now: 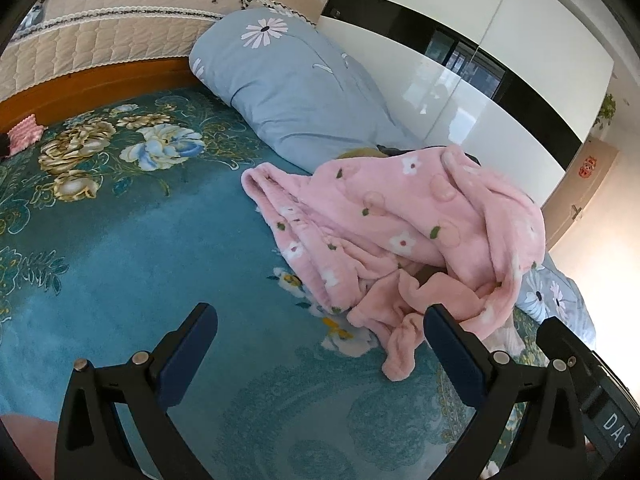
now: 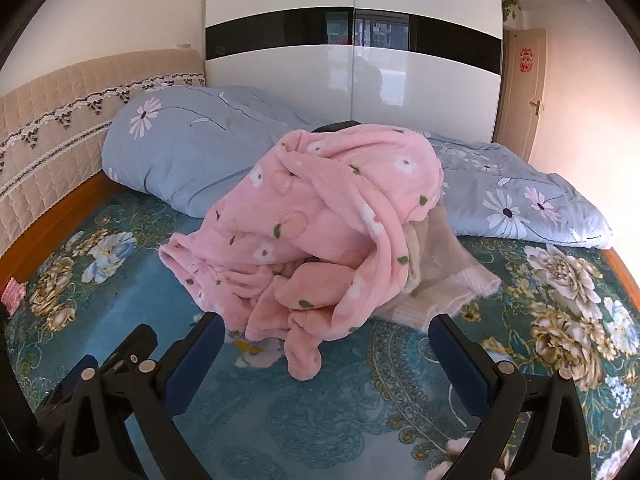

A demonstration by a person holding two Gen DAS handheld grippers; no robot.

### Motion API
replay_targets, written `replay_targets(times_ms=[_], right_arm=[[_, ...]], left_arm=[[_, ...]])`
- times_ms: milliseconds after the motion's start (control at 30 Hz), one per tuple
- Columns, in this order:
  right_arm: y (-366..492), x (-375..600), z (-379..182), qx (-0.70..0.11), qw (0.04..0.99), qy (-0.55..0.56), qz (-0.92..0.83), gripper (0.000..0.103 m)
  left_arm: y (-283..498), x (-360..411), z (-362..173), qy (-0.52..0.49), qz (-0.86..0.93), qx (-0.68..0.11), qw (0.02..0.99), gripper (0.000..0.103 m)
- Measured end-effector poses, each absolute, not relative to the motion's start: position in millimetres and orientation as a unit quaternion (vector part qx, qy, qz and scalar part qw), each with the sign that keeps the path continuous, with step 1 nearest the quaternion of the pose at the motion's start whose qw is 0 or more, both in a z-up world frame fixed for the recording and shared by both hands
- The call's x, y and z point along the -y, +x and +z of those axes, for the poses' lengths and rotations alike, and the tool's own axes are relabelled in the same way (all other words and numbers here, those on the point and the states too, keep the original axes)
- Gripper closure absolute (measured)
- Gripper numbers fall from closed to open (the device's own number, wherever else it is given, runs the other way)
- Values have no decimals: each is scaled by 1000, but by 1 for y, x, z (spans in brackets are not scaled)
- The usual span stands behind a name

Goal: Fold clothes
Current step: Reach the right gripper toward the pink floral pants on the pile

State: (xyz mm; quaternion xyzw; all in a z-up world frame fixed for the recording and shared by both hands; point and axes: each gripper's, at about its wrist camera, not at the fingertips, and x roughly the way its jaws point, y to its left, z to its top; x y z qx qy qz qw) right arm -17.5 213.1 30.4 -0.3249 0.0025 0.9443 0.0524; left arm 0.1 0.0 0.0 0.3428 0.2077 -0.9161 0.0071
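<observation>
Start of folding. A crumpled pink fleece garment (image 2: 320,216) lies heaped at frame centre on the teal floral bedspread (image 2: 280,408), partly covering one cream knitted piece (image 2: 444,280) at its lower right. The left gripper (image 1: 320,316) and right gripper (image 2: 326,324) hover near the heap's lower edge, fingers spread wide, holding nothing. The step is judged best done by pinching two separate hem corners and drawing the pink garment flat. Count: two garments, one blue quilt (image 2: 192,160) behind, two grippers
</observation>
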Motion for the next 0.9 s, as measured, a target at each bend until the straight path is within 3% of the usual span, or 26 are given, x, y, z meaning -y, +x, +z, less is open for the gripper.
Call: replay_targets(times_ms=[900], right_arm=[[-36,-235,-4,-82,-3,-350,933,0]], left_arm=[[-9,-9,-12,359,-914,-188,20,0]])
